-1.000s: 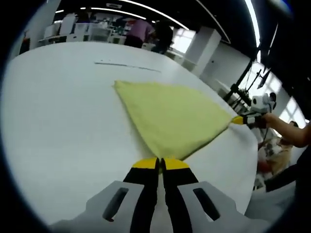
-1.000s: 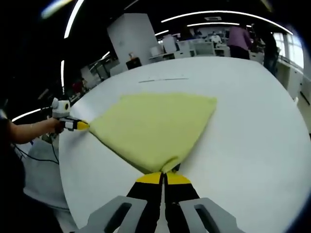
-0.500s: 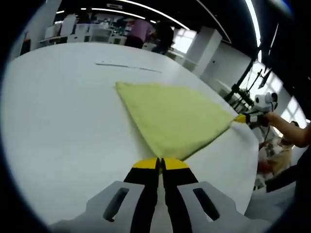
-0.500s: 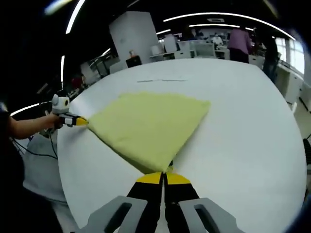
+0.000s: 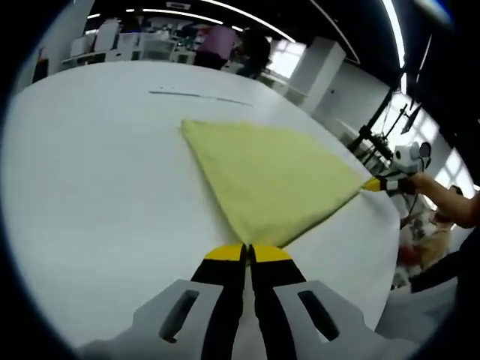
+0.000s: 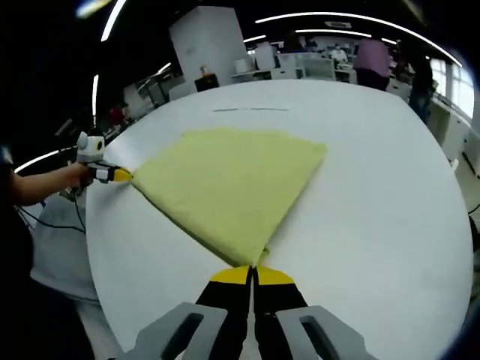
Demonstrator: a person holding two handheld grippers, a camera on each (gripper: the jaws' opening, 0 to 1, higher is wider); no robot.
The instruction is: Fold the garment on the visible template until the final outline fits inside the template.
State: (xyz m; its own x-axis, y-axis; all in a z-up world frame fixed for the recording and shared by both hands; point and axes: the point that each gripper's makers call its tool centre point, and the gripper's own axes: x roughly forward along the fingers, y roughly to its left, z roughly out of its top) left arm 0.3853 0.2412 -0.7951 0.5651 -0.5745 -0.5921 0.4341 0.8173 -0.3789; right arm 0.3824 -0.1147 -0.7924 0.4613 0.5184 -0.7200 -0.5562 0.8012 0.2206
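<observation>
A yellow-green garment (image 5: 266, 176) lies spread flat on the white table (image 5: 97, 195), pulled taut between two near corners. My left gripper (image 5: 248, 251) is shut on one corner, its yellow-tipped jaws pressed together. In the right gripper view the same garment (image 6: 225, 184) stretches away from my right gripper (image 6: 252, 271), which is shut on the other corner. The right gripper (image 5: 373, 184) shows at the cloth's right tip in the left gripper view. The left gripper (image 6: 118, 175) shows at the cloth's left tip in the right gripper view. A thin dark template line (image 5: 199, 96) marks the table beyond the cloth.
The round white table's edge (image 6: 94, 247) curves close behind both held corners. A person's forearm (image 5: 450, 204) reaches in at the right. Desks, a white pillar (image 6: 206, 45) and people (image 5: 217, 54) stand far behind the table.
The garment has slid a little farther across the table, away from the near edge, still stretched between both shut grippers. The template line looks slightly closer to the cloth's far edge.
</observation>
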